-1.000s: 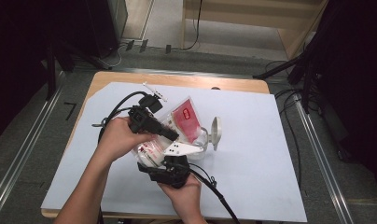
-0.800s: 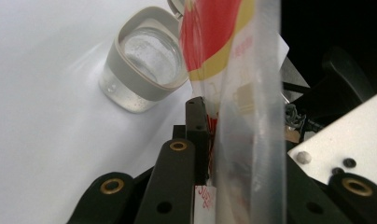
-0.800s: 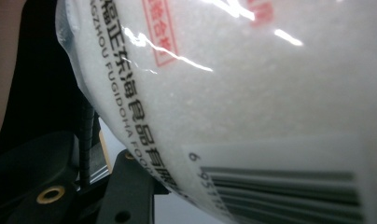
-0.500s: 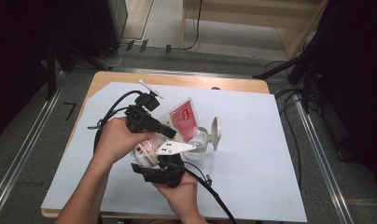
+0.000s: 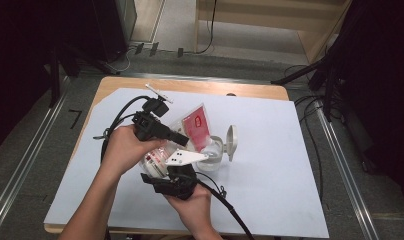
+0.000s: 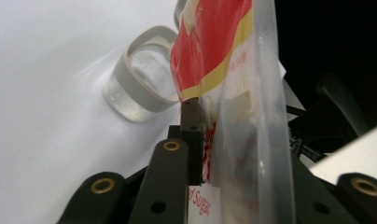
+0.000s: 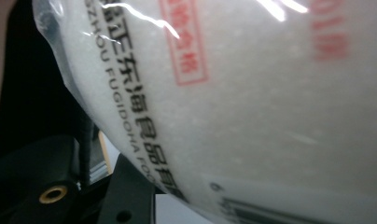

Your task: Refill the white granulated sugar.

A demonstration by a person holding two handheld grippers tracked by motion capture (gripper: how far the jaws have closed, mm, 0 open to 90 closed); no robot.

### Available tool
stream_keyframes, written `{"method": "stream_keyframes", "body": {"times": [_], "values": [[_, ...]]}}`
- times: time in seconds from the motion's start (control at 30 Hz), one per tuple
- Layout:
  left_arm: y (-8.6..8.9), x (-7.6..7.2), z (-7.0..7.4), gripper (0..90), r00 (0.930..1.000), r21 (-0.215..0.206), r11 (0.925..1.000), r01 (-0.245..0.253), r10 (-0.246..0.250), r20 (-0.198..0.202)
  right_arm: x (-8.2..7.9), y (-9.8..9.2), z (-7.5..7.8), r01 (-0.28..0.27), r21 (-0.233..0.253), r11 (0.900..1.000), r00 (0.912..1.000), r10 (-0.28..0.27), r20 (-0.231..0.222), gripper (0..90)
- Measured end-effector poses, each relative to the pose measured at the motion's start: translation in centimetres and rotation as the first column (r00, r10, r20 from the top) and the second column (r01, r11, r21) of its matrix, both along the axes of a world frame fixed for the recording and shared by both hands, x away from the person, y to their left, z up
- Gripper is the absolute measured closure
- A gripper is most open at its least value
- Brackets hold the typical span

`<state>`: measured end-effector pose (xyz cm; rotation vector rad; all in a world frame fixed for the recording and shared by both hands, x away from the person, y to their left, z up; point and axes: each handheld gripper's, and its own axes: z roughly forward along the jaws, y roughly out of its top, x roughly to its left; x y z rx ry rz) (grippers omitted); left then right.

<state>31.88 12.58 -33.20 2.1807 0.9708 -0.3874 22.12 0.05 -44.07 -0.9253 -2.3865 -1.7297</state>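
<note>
A clear bag of white sugar with a red label (image 5: 192, 125) hangs tilted over an open clear jar with a grey rim (image 5: 212, 150). My left gripper (image 5: 182, 141) is shut on the bag's upper part; in the left gripper view the jaws pinch the plastic bag (image 6: 233, 70) at the left gripper (image 6: 200, 135), with the jar (image 6: 140, 81) beyond. My right gripper (image 5: 176, 175) holds the bag's lower end from below. In the right gripper view the sugar-filled bag (image 7: 252, 102) presses close over the jaws.
The jar's hinged lid (image 5: 231, 142) stands open on its right. A white sheet (image 5: 280, 170) covers the wooden table (image 5: 190, 85). Black cables (image 5: 117, 120) trail from both grippers. Metal rails (image 5: 340, 165) run along the table's sides.
Both grippers and the bag have drifted slightly to the left. The grip on the bag is unchanged, and the jar has not moved.
</note>
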Motion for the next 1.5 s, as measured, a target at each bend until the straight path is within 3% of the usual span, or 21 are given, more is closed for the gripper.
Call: {"method": "stream_keyframes", "body": {"times": [0.17, 0.3, 0.37, 0.5, 0.6, 0.7, 0.77, 0.83, 1.13, 1.23, 1.5], "values": [[0.4, -0.3, 0.7, 73.3, 0.9995, -0.018, 0.9998, -0.005, 0.006, 0.03, 0.3, -0.7, 0.1, 0.021, 0.1, 0.995, 0.9979, -0.015, -0.062, 63.2], [0.2, -0.5, 0.9, 79.1, 0.999, 0.02, 0.9997, -0.015, 0.014, 0.043, 0.4, -0.8, 0.2, 0.016, 0.113, 0.993, 0.9979, -0.009, -0.064, 63.0], [0.1, -0.6, 0.8, 82.5, 0.999, 0.055, 0.9983, -0.018, 0.016, 0.041, 0.4, -0.7, 0.0, 0.012, 0.103, 0.995, 0.9972, -0.004, -0.075, 62.8], [0.2, -0.6, 0.8, 84.9, 0.9991, 0.059, 0.9978, -0.03, 0.028, 0.032, 0.5, -0.4, -0.1, 0.004, 0.077, 0.997, 0.9979, 0.001, -0.065, 61.3], [0.5, -0.5, 0.8, 86.5, 0.9989, 0.061, 0.9974, -0.04, 0.038, 0.028, 0.5, -0.1, 0.0, -0.008, 0.019, 1.0, 0.9996, 0.009, -0.028, 57.9], [0.9, -0.4, 0.8, 87.6, 0.999, 0.061, 0.9973, -0.04, 0.039, 0.02, 0.1, 0.1, -0.1, 0.006, -0.054, 0.999, 0.9993, -0.004, 0.036, 53.5], [0.8, -0.4, 0.8, 87.7, 0.999, 0.068, 0.9968, -0.041, 0.04, 0.017, 0.0, 0.1, -0.1, 0.008, -0.056, 0.998, 0.9993, -0.006, 0.036, 56.7], [0.6, -0.4, 0.8, 87.7, 0.9992, 0.061, 0.9974, -0.038, 0.037, 0.018, 0.1, 0.0, 0.0, 0.006, -0.046, 0.999, 0.9997, -0.005, 0.025, 62.0], [0.4, -0.6, 1.2, 83.8, 0.9977, 0.022, 0.9993, -0.03, 0.028, 0.061, 0.3, -0.2, 0.3, -0.005, 0.061, 0.998, 0.9995, 0.007, -0.031, 63.4], [0.3, -0.6, 1.4, 79.8, 0.997, -0.004, 0.9993, -0.037, 0.037, 0.067, 0.5, -0.4, 0.5, -0.006, 0.103, 0.995, 0.999, 0.01, -0.042, 63.4], [0.0, -0.6, 1.5, 77.0, 0.995, -0.013, 0.9984, -0.056, 0.057, 0.083, 0.9, -0.3, 0.6, -0.016, 0.176, 0.984, 0.995, 0.033, -0.094, 63.2]]}}
